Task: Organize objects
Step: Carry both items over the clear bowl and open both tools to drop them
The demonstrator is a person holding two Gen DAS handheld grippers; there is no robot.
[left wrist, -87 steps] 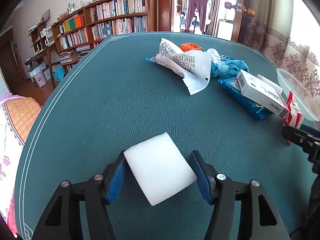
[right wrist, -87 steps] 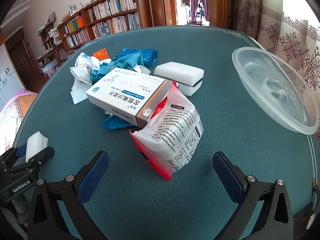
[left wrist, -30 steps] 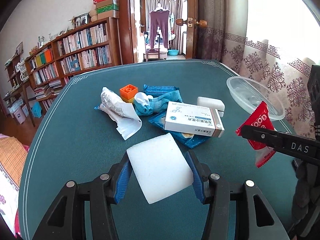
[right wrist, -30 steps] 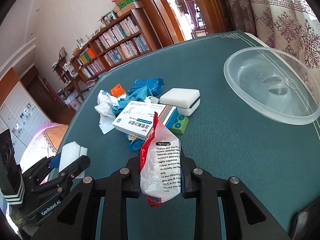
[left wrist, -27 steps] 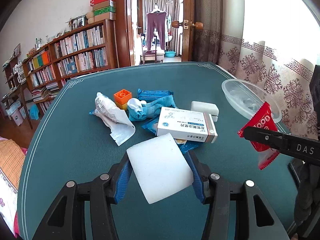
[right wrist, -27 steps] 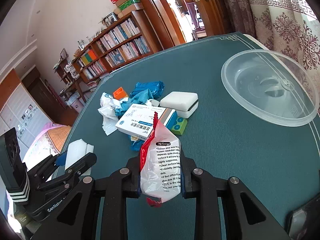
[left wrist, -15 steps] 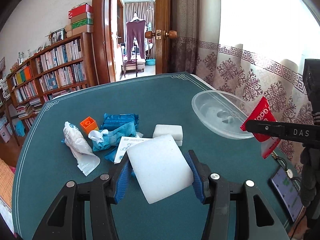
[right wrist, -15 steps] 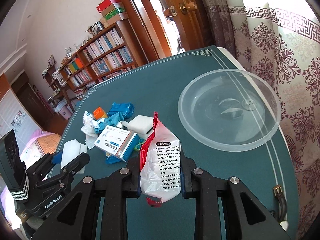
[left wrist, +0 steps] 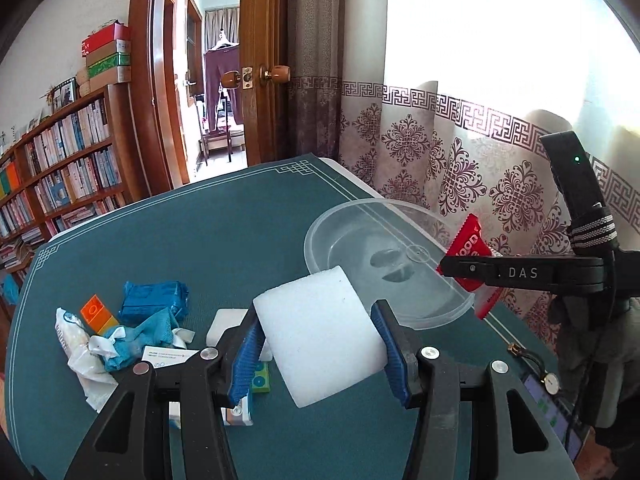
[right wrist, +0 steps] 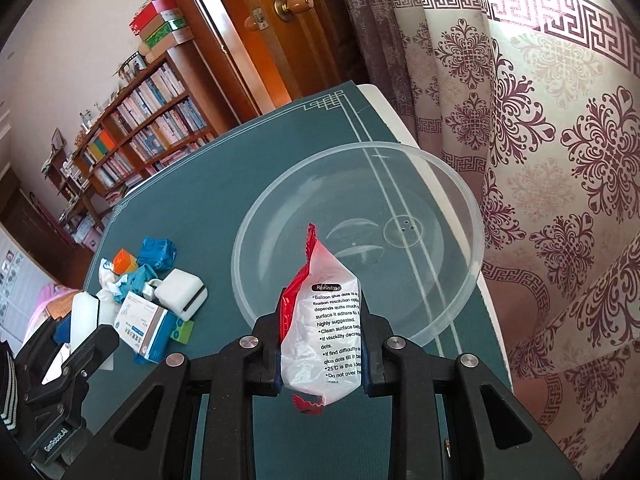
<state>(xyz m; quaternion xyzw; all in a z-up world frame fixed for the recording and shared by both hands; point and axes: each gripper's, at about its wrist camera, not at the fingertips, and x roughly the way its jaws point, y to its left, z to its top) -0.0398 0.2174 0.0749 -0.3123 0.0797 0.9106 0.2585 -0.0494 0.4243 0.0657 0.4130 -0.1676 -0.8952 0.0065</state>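
Note:
My left gripper [left wrist: 320,344] is shut on a white foam block [left wrist: 320,332], held above the green table just short of the clear plastic bowl [left wrist: 320,240]. My right gripper [right wrist: 322,340] is shut on a red and clear packet [right wrist: 324,320] of glue dots, raised over the near rim of the same clear bowl [right wrist: 460,200]. In the left wrist view the right gripper [left wrist: 460,270] shows side-on at the right with the red packet [left wrist: 470,244] over the bowl's right rim. The left gripper [right wrist: 86,340] with its white block [right wrist: 82,314] appears at the lower left of the right wrist view.
A pile lies left of the bowl: a white medicine box [right wrist: 144,324], a white sponge block [right wrist: 182,288], blue wipe packs [right wrist: 158,252], an orange brick [right wrist: 124,261], a white crumpled bag [left wrist: 80,348]. A phone [left wrist: 554,416] lies near the table's right edge. Curtains hang behind the bowl.
Both grippers have swung right across the table, away from the pile and toward the bowl, each keeping its load. The bowl now sits close ahead of both.

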